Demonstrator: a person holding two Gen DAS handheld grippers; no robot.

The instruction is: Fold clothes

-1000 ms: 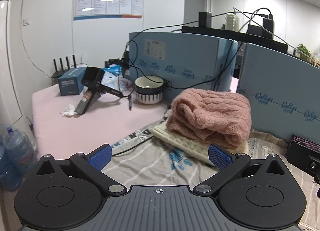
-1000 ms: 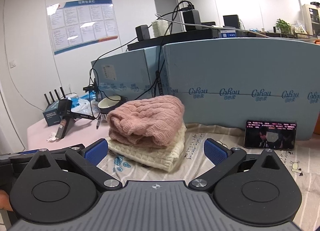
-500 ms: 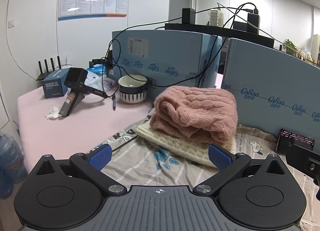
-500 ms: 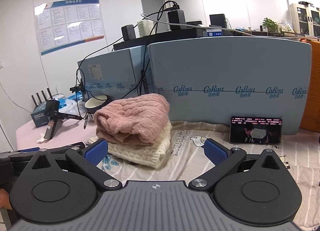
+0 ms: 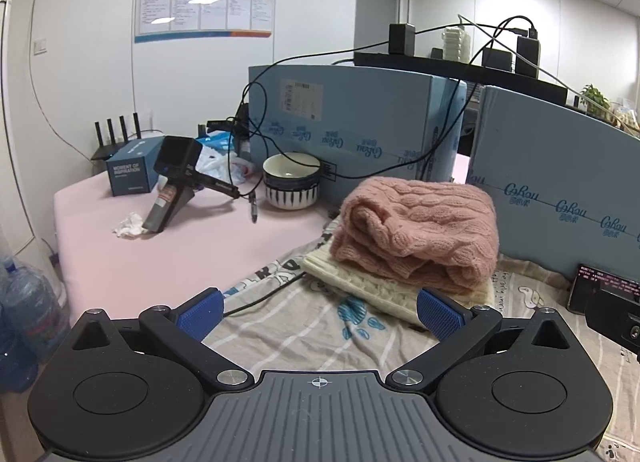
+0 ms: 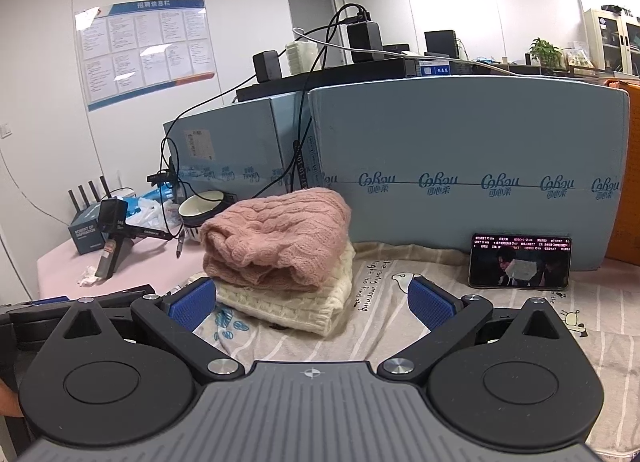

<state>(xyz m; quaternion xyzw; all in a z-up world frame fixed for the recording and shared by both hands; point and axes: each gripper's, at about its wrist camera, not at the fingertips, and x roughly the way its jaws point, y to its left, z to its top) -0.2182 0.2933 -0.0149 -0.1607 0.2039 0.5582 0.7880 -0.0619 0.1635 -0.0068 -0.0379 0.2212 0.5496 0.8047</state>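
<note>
A folded pink knit sweater (image 5: 416, 225) lies on top of a folded cream knit sweater (image 5: 372, 286), stacked on a striped cartoon-print sheet (image 5: 300, 326). The stack also shows in the right wrist view, pink sweater (image 6: 276, 234) over cream sweater (image 6: 300, 298). My left gripper (image 5: 320, 312) is open and empty, hovering in front of the stack. My right gripper (image 6: 312, 302) is open and empty, also just short of the stack.
Blue foam boards (image 6: 460, 181) stand behind the stack. A phone (image 6: 520, 262) leans against them at right. A striped bowl (image 5: 291, 181), a camera on a grip (image 5: 172, 185), a blue box (image 5: 132, 171) and cables lie on the pink surface (image 5: 160, 258) at left.
Both grippers stay open and empty. The views swung slightly sideways and back; the stack of sweaters has not moved.
</note>
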